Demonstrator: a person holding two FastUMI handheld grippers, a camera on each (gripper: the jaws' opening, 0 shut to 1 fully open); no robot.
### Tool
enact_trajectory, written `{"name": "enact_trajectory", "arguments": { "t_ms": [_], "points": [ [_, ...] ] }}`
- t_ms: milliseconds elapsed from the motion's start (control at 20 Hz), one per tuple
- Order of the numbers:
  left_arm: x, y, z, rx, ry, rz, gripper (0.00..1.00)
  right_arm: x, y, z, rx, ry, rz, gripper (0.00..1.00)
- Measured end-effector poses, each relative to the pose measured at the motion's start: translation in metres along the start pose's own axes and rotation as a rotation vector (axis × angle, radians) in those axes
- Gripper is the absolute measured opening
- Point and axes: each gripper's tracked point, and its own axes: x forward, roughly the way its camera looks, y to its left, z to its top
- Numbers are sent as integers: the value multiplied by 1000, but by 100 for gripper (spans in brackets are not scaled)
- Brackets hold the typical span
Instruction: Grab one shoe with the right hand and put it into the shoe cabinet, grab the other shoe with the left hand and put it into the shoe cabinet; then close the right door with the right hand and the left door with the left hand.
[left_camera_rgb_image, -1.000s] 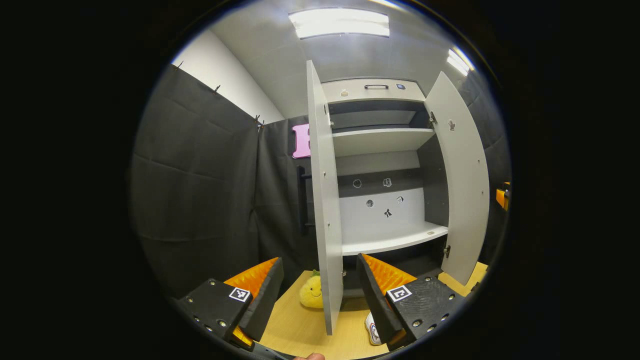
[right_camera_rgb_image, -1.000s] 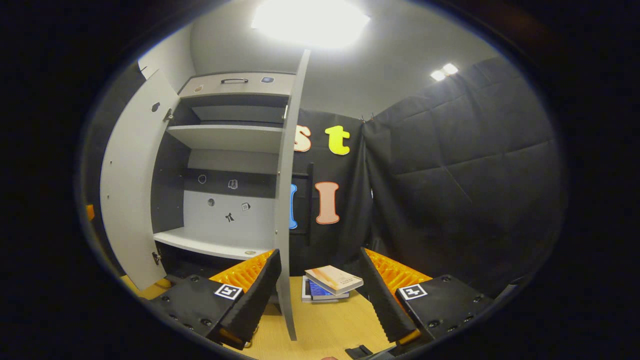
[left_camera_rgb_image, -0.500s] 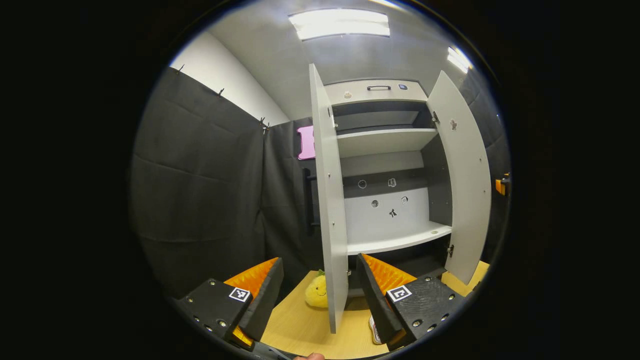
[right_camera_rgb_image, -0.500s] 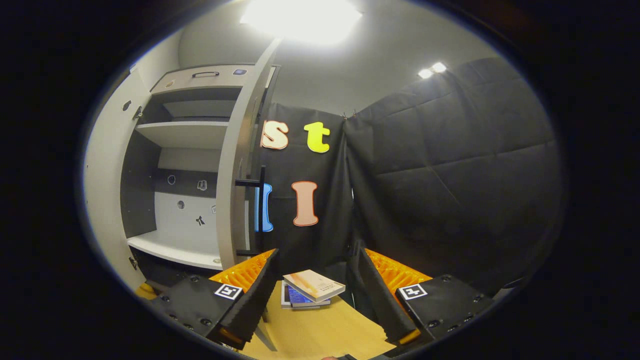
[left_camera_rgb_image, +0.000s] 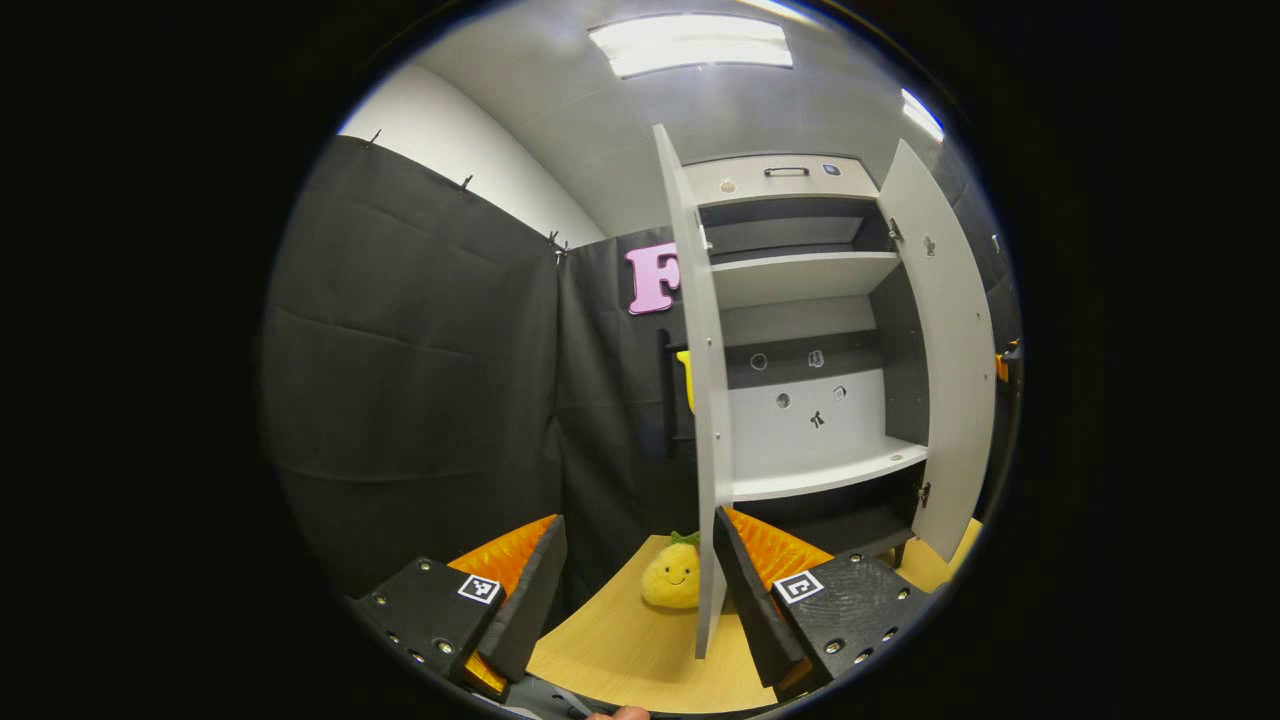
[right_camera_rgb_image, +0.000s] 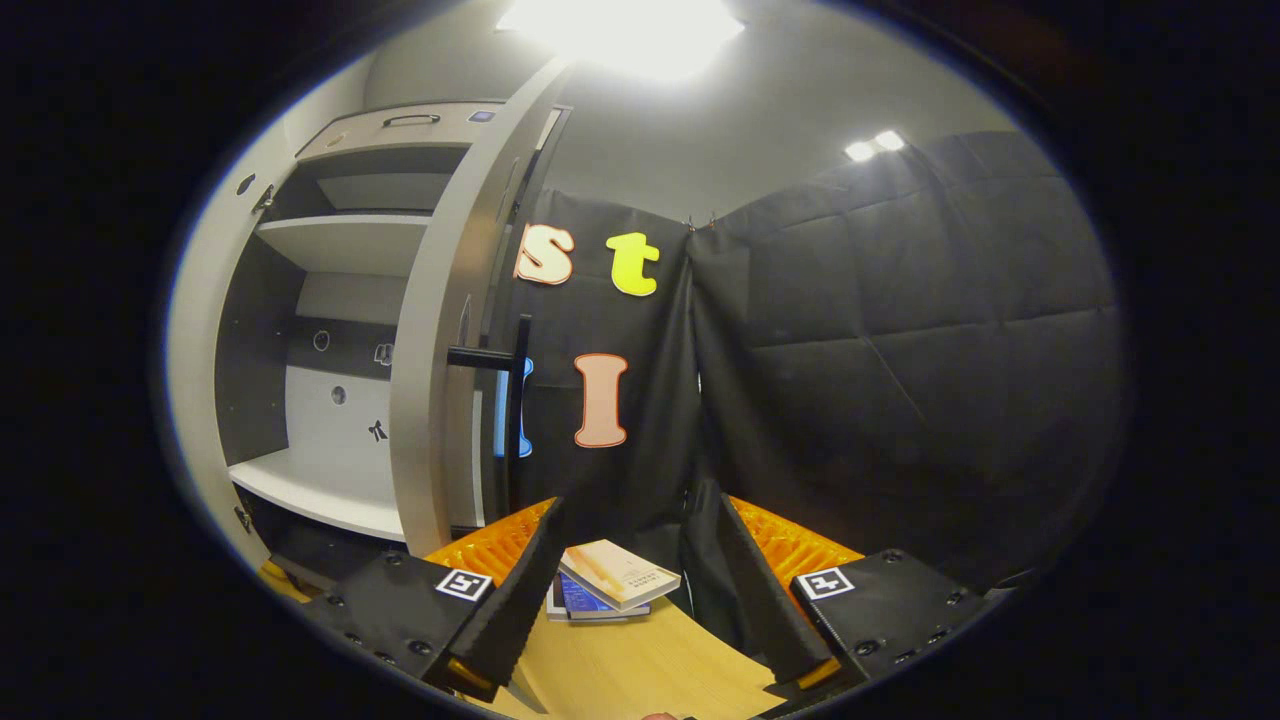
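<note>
Left tongs (left_camera_rgb_image: 640, 590): spread wide with nothing between them, held low in front of the shoe cabinet (left_camera_rgb_image: 810, 330), the edge of the left door just inside their right-hand finger.
Right tongs (right_camera_rgb_image: 625, 590): spread wide and empty, pointing past the outer face of the right door toward the booth's dark cloth wall.
Shoe cabinet: pale grey, standing on the tabletop (left_camera_rgb_image: 620, 650), with an upper shelf (left_camera_rgb_image: 800, 275) and a lower shelf (left_camera_rgb_image: 830, 470) showing between the doors; both shelves look bare from here, though the dark bay under the lower shelf is too dim to judge.
Left door (left_camera_rgb_image: 700, 400): open, seen almost edge-on in the left gripper view.
Right door (right_camera_rgb_image: 440, 330): open part way in the right gripper view, its outer face turned to the camera; a dark bar handle (right_camera_rgb_image: 510, 410) stands out from it.
Shoes: I cannot make out either shoe on the shelves or the tabletop.
Plush toy (left_camera_rgb_image: 672, 578): yellow, with a smiling face and a green tuft, sitting on the tabletop just beside the foot of the left door.
Books (right_camera_rgb_image: 612, 582): a small stack lying on the tabletop between the right tongs' fingers, farther off, near the cloth wall.
</note>
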Motion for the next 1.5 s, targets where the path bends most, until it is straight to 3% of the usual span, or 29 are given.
{"name": "enact_trajectory", "arguments": {
  "t_ms": [550, 750, 950, 1250, 1500],
  "points": [
    [16, 19, -8, 3, 10, 1, 80, -15, 0, 11, 23, -47, -28, 95],
    [21, 22, -12, 6, 16, -9, 80, -65, 37, 35, 4, -180, 65, 92],
    [28, 30, -20, 5, 26, -24, 80, -109, 108, 31, 24, -229, 216, 92],
    [35, 57, -31, -12, 21, -68, 80, -130, 206, -54, 2, -38, 374, 97],
    [29, 88, -42, -42, 33, -83, 80, -135, 264, -171, -76, 230, 460, 97]
  ]
}}
